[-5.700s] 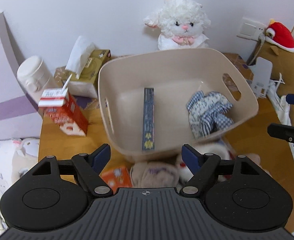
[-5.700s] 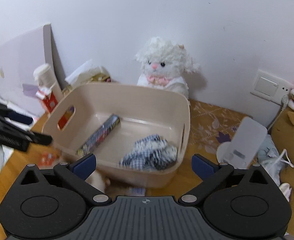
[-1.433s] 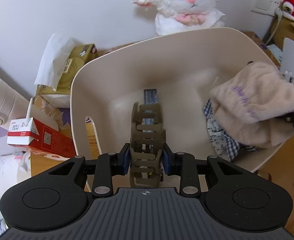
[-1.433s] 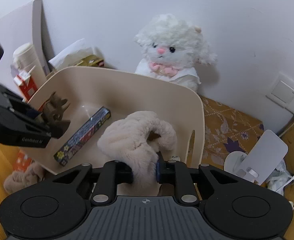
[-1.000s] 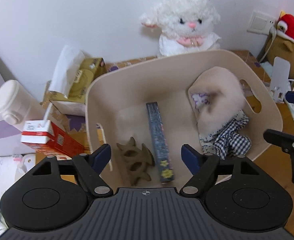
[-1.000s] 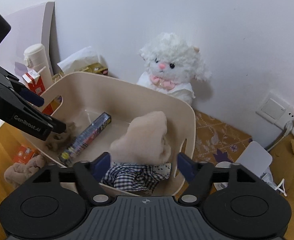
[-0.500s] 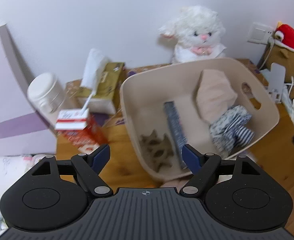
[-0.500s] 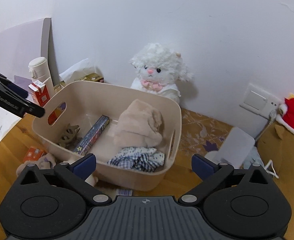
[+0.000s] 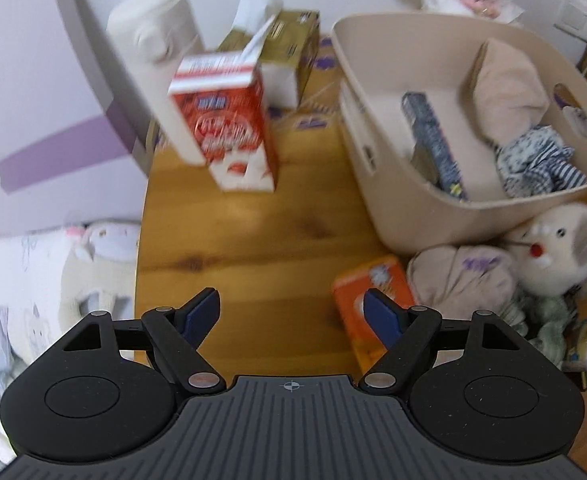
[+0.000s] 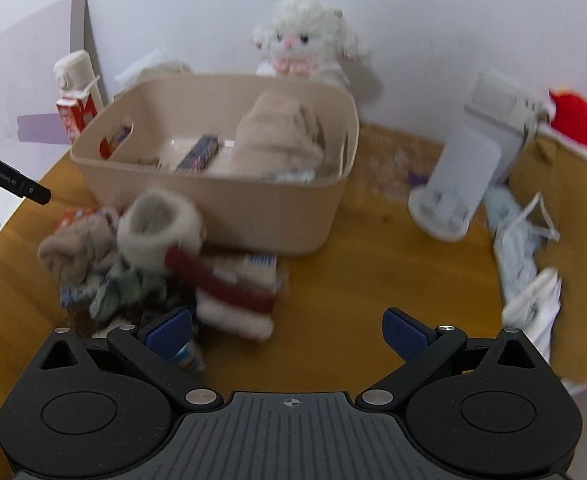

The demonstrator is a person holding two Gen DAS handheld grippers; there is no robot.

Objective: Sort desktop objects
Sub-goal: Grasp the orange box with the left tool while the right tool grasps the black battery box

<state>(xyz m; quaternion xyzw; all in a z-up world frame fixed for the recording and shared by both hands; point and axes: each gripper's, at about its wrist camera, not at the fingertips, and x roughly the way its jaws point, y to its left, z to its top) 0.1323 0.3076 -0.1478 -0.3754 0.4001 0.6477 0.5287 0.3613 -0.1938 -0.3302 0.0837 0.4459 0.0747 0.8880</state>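
A beige bin (image 9: pixel 393 196) (image 10: pixel 213 208) holds a dark blue long box (image 9: pixel 433 144), a beige plush cloth (image 9: pixel 509 92) and a checked cloth (image 9: pixel 541 164). In front of the bin lies a pile: an orange packet (image 9: pixel 369 304), a beige cloth (image 9: pixel 461 280) and a white plush toy with a red scarf (image 9: pixel 557 240) (image 10: pixel 161 224). My left gripper (image 9: pixel 291 314) is open and empty above the bare wood, left of the packet. My right gripper (image 10: pixel 287 332) is open and empty, just in front of the pile.
A red milk carton (image 9: pixel 225 120), a white bottle (image 9: pixel 153 40) and a tissue box (image 9: pixel 289 52) stand left of the bin. A white lamb plush (image 10: pixel 301 48) sits behind it. A white stand (image 10: pixel 457 184) and white cords (image 10: pixel 525 240) lie at the right.
Both grippers have drawn back from the bin and dropped low toward the table. The left one swung left toward the carton side; the right one came down in front of the pile.
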